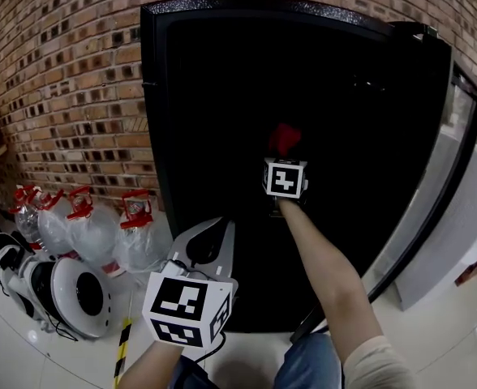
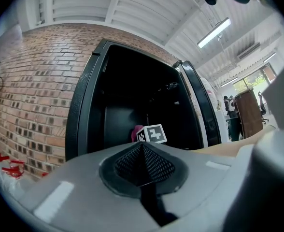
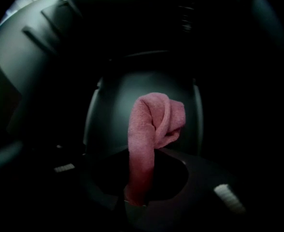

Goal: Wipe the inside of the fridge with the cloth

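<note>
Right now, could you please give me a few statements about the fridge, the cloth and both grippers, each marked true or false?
1. The right gripper holds the cloth inside the fridge. True.
2. The left gripper grips the fridge door. False: it is shut on nothing, outside the fridge.
3. A brick wall stands behind the fridge. True.
4. The water jugs stand at the fridge's right. False: they stand at its left.

Fridge [image 1: 164, 136] cavity open across whole front. Interior too dark for depth to be judged. Middle of cavity taken up by right gripper [image 3: 137, 192] with cloth [image 1: 284, 138]. Room seen to its left and above. Right side bounded by door [image 1: 453, 168], swung open. Floor left of fridge crowded with water bottles [image 1: 100, 233] and white devices [image 1: 68, 290], close to brick wall [image 1: 60, 71].
</note>
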The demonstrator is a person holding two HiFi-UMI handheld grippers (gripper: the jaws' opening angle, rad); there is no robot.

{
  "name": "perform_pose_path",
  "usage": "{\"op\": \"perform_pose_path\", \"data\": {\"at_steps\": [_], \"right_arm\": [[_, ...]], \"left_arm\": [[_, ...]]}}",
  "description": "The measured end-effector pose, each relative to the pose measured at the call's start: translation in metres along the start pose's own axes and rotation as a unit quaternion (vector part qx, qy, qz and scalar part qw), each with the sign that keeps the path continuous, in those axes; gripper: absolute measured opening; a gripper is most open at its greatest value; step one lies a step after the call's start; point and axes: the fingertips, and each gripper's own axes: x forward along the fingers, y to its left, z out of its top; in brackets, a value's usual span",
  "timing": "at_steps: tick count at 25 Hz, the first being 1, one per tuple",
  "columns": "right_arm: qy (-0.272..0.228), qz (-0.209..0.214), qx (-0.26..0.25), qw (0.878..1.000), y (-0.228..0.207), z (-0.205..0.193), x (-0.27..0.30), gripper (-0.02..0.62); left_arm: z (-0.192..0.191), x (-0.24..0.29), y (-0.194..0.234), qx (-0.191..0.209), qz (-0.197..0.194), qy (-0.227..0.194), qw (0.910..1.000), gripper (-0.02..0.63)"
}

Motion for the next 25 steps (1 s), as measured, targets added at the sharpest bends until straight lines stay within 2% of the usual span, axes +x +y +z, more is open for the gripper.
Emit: {"op": "perform_pose_path", "data": {"at_steps": [3, 8, 15, 22, 25], "right_arm": [[0.01, -0.026, 0.043, 0.999, -0.026, -0.007, -0.003, 0.054], [0.007, -0.03, 0.042, 0.999, -0.036, -0.004, -0.014, 0.054], [-0.024, 0.031, 0.024, 0.999, -0.018, 0.017, -0.076, 0.054], [-0.034, 0.066, 0.08, 0.994, -0.011, 0.014, -0.162, 0.054], [-0.043, 0.074, 0.076, 0.993, -0.01, 0.01, -0.192, 0.054]], "left_arm": [[0.0, 0.003, -0.004, 0.001, -0.005, -0.001, 1.0, 0.015], [0.003, 0.01, -0.008, 0.001, -0.006, -0.007, 1.0, 0.015], [0.004, 0.036, -0.019, -0.014, -0.012, -0.014, 0.9997, 0.015], [0.0, 0.057, -0.029, -0.021, -0.014, -0.012, 0.9996, 0.015], [-0.003, 0.063, -0.03, -0.02, -0.01, -0.006, 0.9997, 0.015]]}}
